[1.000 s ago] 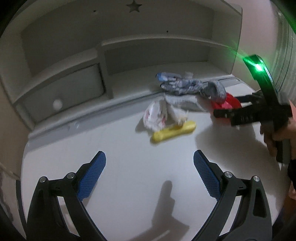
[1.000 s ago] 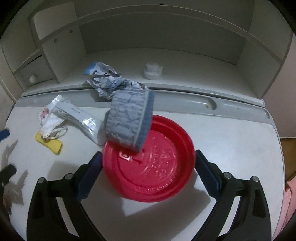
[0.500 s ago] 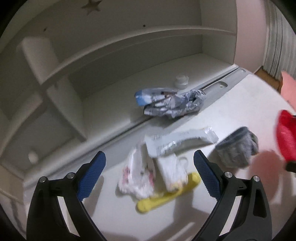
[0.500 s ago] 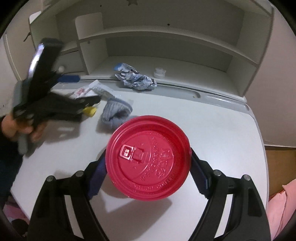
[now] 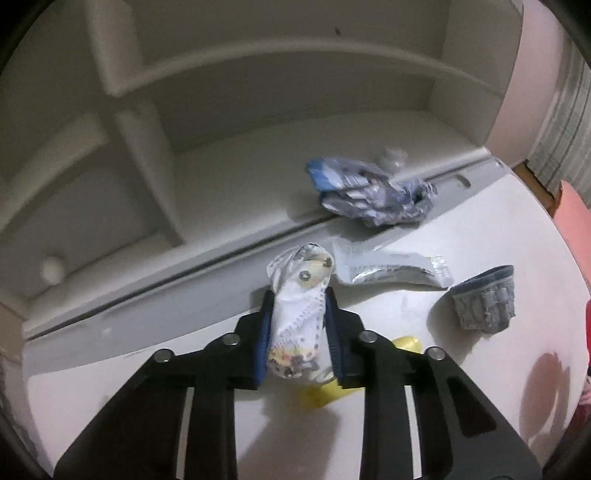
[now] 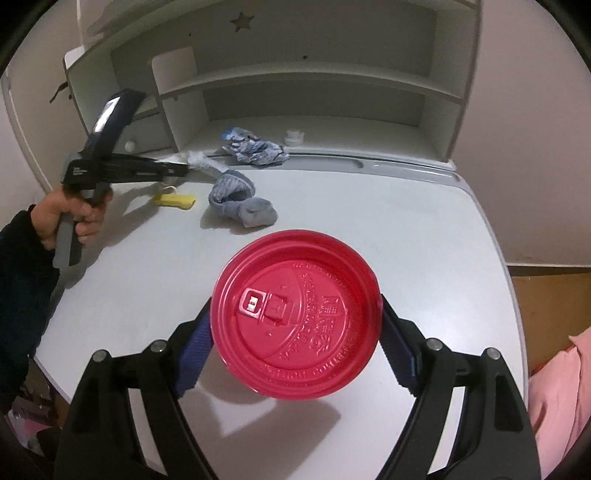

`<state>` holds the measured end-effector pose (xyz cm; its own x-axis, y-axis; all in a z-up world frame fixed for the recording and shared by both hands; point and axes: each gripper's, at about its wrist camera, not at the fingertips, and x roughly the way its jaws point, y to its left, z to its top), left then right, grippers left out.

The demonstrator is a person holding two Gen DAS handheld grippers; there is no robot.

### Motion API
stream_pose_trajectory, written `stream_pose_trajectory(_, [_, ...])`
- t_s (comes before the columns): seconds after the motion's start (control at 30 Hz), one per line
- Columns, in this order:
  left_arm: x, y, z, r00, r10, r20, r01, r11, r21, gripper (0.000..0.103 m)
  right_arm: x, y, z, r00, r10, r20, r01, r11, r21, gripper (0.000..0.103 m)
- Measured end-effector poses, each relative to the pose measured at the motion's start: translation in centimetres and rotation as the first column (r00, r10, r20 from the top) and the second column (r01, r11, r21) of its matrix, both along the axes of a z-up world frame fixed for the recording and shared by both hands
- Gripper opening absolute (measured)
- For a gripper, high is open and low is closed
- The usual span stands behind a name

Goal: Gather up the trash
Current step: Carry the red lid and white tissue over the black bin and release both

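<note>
Right wrist: red lid (image 6: 295,314), embossed lettering unreadable

A pale grey desk (image 6: 369,206) with a rounded front edge carries a white hutch (image 6: 314,85) along its back edge, with open shelves, a star cut-out (image 6: 242,21) near the top and a small drawer with a round knob (image 5: 51,271) at its left end. Plain light walls stand behind and to the right, and brown wooden floor (image 6: 546,306) shows past the desk's right edge.
</note>
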<state>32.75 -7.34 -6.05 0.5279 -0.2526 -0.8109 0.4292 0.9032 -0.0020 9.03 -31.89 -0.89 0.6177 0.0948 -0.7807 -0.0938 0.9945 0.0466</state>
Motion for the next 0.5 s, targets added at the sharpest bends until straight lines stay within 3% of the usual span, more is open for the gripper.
stream_pose_trajectory(0.13, [-1.9, 1.0, 2.1, 0.997, 0.050, 0.059, -0.051, 0.999, 0.018, 0.021, -2.2, -2.3, 0.6, 0.999, -0.046, 0.022, 0.045, 0.999, 0.026, 0.079])
stream_pose_trajectory(0.27, [-5.7, -0.7, 4.1, 0.994, 0.031, 0.105, -0.035, 0.999, 0.035, 0.021, -5.4, -6.2, 0.6, 0.992, -0.126, 0.027, 0.124, 0.991, 0.045, 0.079])
stream_pose_trajectory(0.37, [-10.1, -3.9, 5.5, 0.992, -0.036, 0.119, 0.036, 0.999, 0.005, 0.021, -8.6, -10.1, -0.1, 0.977, -0.214, 0.023, 0.212, 0.975, 0.059, 0.079])
stream_pose_trajectory(0.5, [-17.1, -12.0, 6.4, 0.972, -0.196, 0.133, 0.203, 0.978, -0.039, 0.021, -14.2, -16.0, -1.2, 0.936, -0.352, 0.014, 0.350, 0.934, 0.067, 0.079])
